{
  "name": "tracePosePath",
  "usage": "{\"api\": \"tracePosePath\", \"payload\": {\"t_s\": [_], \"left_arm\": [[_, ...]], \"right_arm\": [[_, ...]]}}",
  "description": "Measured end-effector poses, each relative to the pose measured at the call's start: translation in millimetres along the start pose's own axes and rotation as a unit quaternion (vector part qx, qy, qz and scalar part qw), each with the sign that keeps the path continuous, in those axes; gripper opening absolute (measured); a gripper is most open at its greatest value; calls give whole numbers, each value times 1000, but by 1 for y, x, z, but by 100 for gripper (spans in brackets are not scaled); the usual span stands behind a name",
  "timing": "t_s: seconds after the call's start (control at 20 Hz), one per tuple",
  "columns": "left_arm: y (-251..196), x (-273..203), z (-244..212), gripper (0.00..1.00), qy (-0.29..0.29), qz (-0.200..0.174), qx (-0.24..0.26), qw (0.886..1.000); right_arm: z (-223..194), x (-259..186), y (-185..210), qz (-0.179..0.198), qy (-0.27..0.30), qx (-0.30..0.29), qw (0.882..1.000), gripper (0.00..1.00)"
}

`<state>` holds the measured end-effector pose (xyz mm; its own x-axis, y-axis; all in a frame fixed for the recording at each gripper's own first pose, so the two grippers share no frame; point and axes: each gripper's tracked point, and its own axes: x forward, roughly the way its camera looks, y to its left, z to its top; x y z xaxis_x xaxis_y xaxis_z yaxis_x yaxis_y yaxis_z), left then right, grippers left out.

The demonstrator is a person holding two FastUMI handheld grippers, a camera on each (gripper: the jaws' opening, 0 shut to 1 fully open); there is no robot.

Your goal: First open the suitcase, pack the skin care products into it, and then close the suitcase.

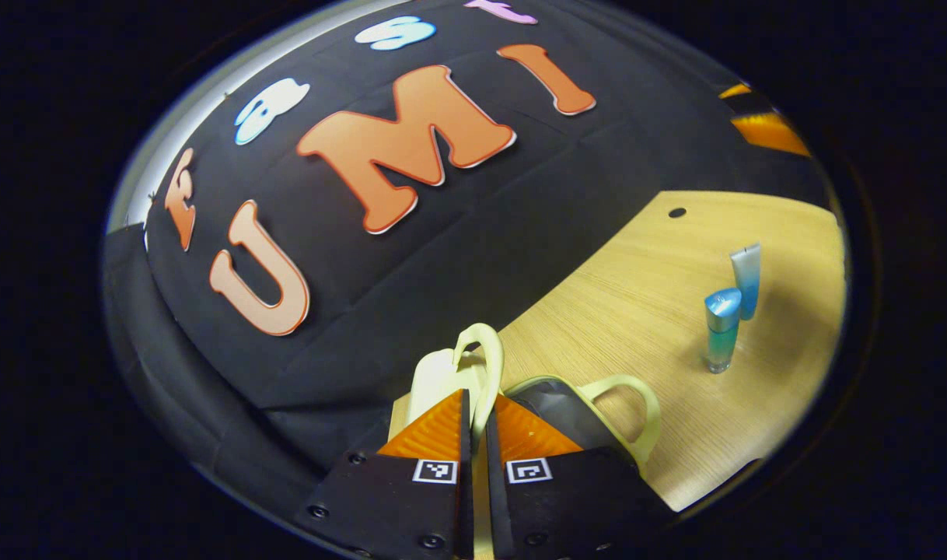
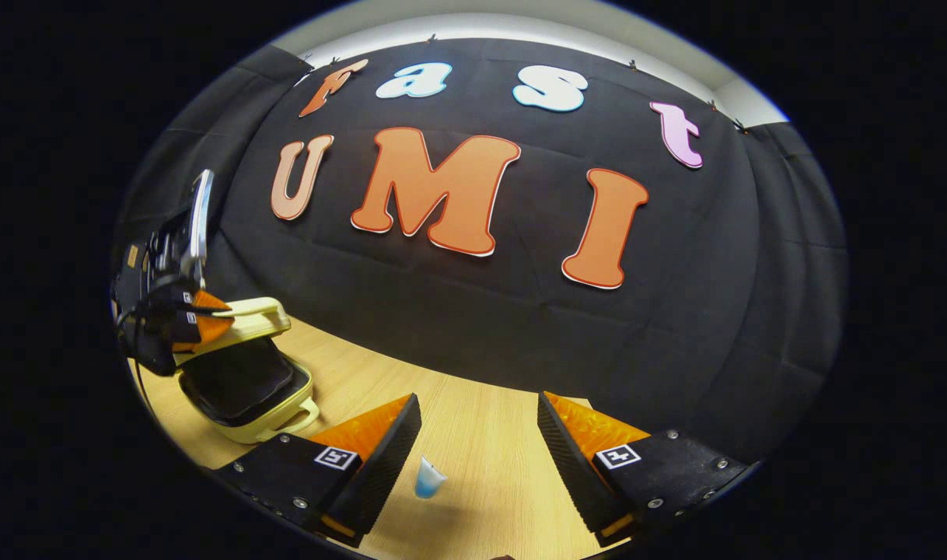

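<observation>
Wooden table (image 1: 644,311); black cloth wall (image 2: 473,327)

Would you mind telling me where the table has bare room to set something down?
Bare wood lies between the suitcase and the tube, and from there back to the cloth wall. In the left gripper view, more lies between the suitcase and the two tubes. It is crowded at the suitcase, where the left gripper holds a handle.

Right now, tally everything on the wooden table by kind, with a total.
Pale yellow hard-shell suitcase, lid lifted: 1
Blue skin care tubes, standing: 2, a blue-capped teal one and a paler one
Total: 3
</observation>
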<state>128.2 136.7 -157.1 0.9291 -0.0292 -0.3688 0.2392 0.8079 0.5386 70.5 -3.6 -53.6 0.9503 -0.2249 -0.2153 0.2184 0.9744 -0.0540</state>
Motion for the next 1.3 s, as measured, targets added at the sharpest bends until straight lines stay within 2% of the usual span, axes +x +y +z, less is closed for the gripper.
{"api": "tracePosePath", "payload": {"t_s": [0.15, 0.3, 0.6, 0.8, 1.05, 1.3], "left_arm": [[40, -9, -7, 9, -12, 14, -53, 998], [91, -11, -19, 9, -16, 50, -82, 995], [191, -8, -75, 11, 9, 119, -115, 986], [242, -2, -131, 14, 43, 147, -105, 983], [276, 13, -199, 14, 84, 158, -112, 977], [280, 36, -264, 14, 133, 152, -135, 970]], "right_arm": [[2, 2, 11, 6, 4, 2, 1000, 96], [6, 5, 20, 4, 9, 13, 1000, 96], [14, 14, 40, -2, 10, 10, 1000, 96], [17, 19, 59, -1, 15, 33, 999, 96], [20, 20, 74, -9, 22, 33, 999, 95], [19, 18, 82, -16, 34, 28, 999, 95]]}}
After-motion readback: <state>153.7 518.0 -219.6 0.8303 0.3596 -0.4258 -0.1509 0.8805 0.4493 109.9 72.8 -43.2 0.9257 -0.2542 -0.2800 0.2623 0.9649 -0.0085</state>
